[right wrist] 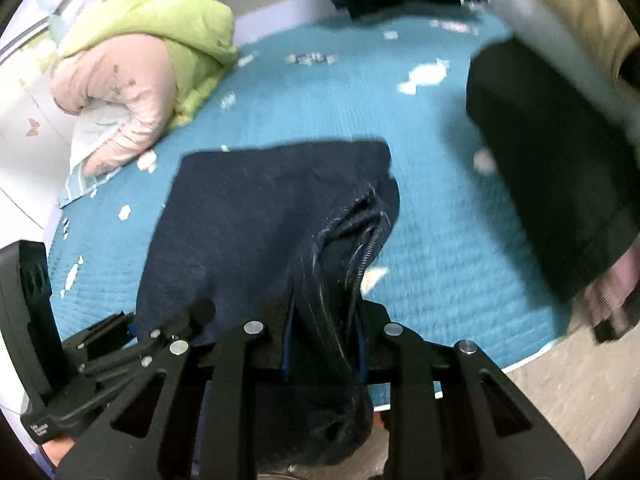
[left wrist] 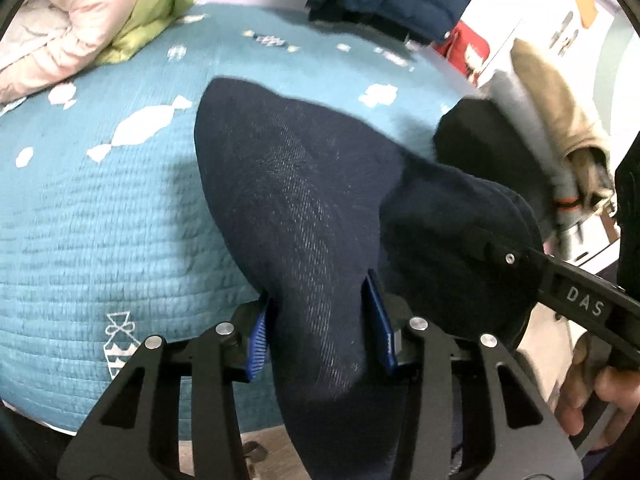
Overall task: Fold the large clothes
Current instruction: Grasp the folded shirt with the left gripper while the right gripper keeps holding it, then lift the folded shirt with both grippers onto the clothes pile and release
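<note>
Both hand-held grippers, left (left wrist: 320, 320) and right (right wrist: 324, 332), clamp navy garment (right wrist: 256, 216) edge over teal mat (left wrist: 100, 220).

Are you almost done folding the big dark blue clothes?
Not yet. The dark blue garment looks folded over at least once on the teal mat. The left tool and right tool both grip its near edge. More clothes, like the green jacket, wait behind.

Dark navy denim garment (right wrist: 260, 216), possibly jeans: bunched, partly folded, draped over teal quilt, zipper exposed.
</note>
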{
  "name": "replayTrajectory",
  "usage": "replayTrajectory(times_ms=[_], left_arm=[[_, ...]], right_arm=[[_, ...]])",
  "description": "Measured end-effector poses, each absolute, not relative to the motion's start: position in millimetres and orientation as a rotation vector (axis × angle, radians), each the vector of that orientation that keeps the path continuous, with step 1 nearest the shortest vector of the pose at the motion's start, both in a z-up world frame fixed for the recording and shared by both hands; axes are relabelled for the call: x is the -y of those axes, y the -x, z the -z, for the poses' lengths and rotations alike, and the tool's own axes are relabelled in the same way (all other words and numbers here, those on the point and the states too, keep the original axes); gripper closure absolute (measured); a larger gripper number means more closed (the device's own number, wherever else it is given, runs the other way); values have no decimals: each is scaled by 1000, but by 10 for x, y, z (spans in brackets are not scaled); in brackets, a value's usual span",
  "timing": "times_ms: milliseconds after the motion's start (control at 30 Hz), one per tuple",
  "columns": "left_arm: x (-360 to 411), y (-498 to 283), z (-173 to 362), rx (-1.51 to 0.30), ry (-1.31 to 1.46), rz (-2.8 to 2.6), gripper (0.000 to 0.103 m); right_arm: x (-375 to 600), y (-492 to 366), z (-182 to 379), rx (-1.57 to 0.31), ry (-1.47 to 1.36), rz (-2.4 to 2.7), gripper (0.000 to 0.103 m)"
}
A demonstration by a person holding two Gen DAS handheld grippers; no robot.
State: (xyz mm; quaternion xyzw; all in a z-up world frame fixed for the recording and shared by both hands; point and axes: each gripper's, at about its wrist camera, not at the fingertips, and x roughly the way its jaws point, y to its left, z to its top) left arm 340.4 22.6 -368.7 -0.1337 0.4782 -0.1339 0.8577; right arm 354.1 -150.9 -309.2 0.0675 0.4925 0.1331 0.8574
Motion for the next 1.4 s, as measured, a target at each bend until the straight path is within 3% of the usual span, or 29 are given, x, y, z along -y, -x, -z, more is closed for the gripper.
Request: replayTrajectory(times_ms=[200,433,600,800,933,1033,1100,1200,1300,1400], left_arm=[[-36,-3556,2984,-899,309,308,61],[295,-3812,1939,-748,321,388,61],[907,-4141,1127,-633,322,500,61],[1972,-4592,476,-505,305,625,61],[2592,-4916,638,-572,302,682,61],[3047,-5172,1229,-758,255,701,60],[3189,-5298,1625,-846,230,696,52],[3243,-5252,1854,-802,182,714,44],[3294,-5269,1872,-794,161,700,28],[3268,-5353,1872,-799,171,698,26]], right_arm=[[1621,-3520,2451,-914,-102,-301,82],[2037,-3596,1330,-708,-57,-287,82],[2742,-3690,467,-544,-28,-194,82],[3811,-3913,-94,-438,-63,-53,82],[4604,-4156,90,-500,-188,1,82],[5096,-4354,624,-633,-276,29,82],[5387,-4479,1175,-732,-349,50,81],[5546,-4566,1684,-780,-409,86,76],[5600,-4567,1825,-770,-426,108,70],[5650,-4571,1787,-768,-417,142,58]])
